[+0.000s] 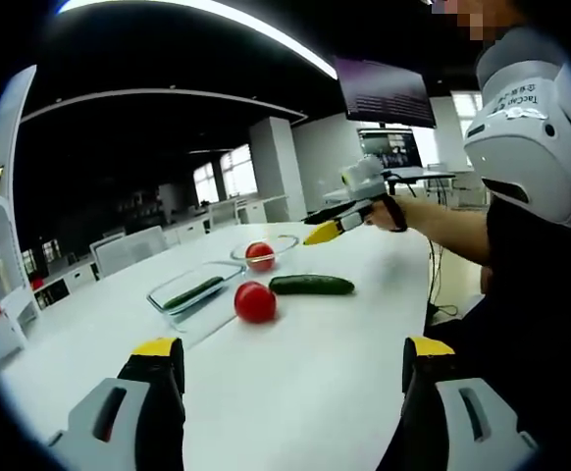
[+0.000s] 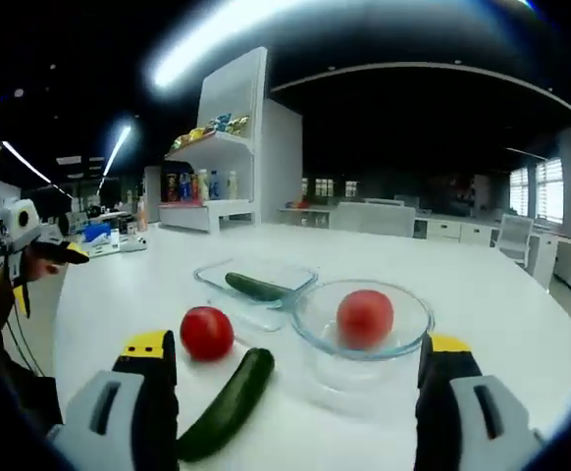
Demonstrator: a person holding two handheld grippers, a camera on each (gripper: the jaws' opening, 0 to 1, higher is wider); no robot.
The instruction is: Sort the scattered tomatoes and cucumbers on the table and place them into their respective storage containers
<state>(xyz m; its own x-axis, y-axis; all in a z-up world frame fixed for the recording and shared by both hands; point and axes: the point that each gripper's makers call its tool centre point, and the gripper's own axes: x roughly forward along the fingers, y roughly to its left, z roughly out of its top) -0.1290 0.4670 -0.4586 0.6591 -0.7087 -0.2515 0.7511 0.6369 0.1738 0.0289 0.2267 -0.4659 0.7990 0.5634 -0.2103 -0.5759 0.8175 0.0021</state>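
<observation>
1. While both grippers hang above the table (image 2: 521, 294) with nothing in them, we judge the step in hand to be a fresh pick: a loose tomato (image 2: 207, 332) and a loose cucumber (image 2: 229, 402) are left on the white top.
2. Our right gripper (image 2: 300, 358) has its fingers wide apart, and the cucumber lies just ahead of its left finger, angled toward the round bowl (image 2: 403, 339), which already holds a tomato (image 2: 365, 318).
3. Our left gripper (image 1: 292, 363) is likewise spread open and sits well back from the produce.
4. Behind the loose tomato, the rectangular tray (image 2: 212, 280) already holds one cucumber (image 2: 258, 287), so the loose cucumber belongs there and the loose tomato goes to the bowl.
5. For the cucumber, we should turn the fingers across its length and close near the middle so it does not tip.
6. For the tomato, we should centre the fingers on its widest part and close gently, since it can roll or bruise.
</observation>
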